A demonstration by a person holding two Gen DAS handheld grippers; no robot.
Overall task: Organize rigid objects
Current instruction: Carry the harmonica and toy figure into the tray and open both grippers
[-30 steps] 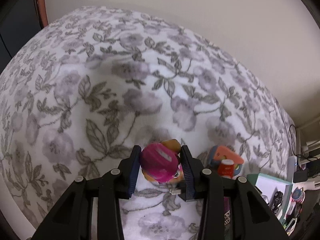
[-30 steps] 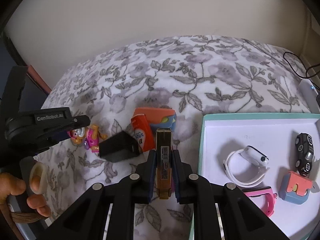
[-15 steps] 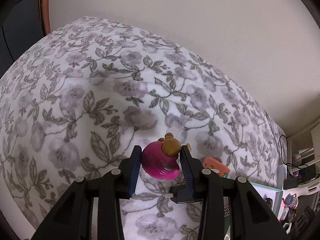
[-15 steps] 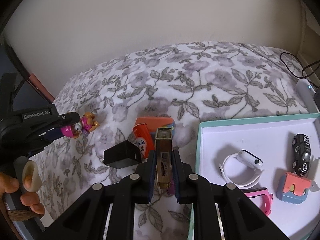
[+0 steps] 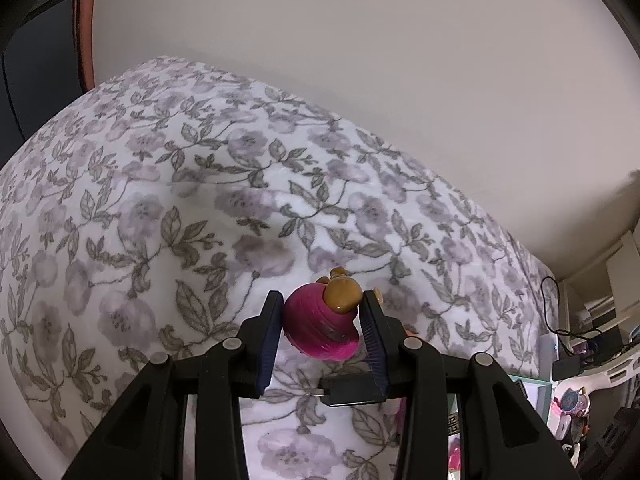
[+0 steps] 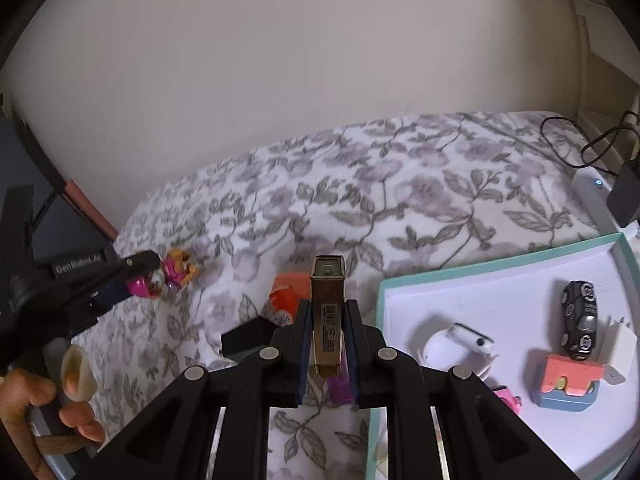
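— Nearest the right camera, what do the right tongs [image 6: 327, 340] hold?
— One slim brown-gold box [image 6: 328, 312], clamped upright between the pads, its top pointing away; a purple strip shows just beneath it, too hidden to name.
— And the left tongs [image 5: 322, 334]?
— Clamped on one toy figure [image 5: 320, 326], pink with tan paws, held clear above the flowered bedspread [image 5: 168, 200]; from the right camera the same figure hangs at the left, a person's hand [image 6: 36, 408] curled round the handle below it, fingers wrapped, the tool angled downward.
— What lies on the bed past the brown box?
— One black block [image 6: 246, 338] and one orange pack [image 6: 286, 298], touching each other.
— And the tray?
— One teal-rimmed tray [image 6: 500, 254] at the right; I count inside it one white smartwatch [image 6: 454, 344], one black toy car [image 6: 580, 324], one coral-and-blue case [image 6: 568, 384], one white plug [image 6: 622, 348], and one pink item [image 6: 506, 396] half hidden by the tool.
— Farthest?
— Black cables [image 6: 580, 140] at the bed's far corner; then a plain wall [image 6: 280, 60].
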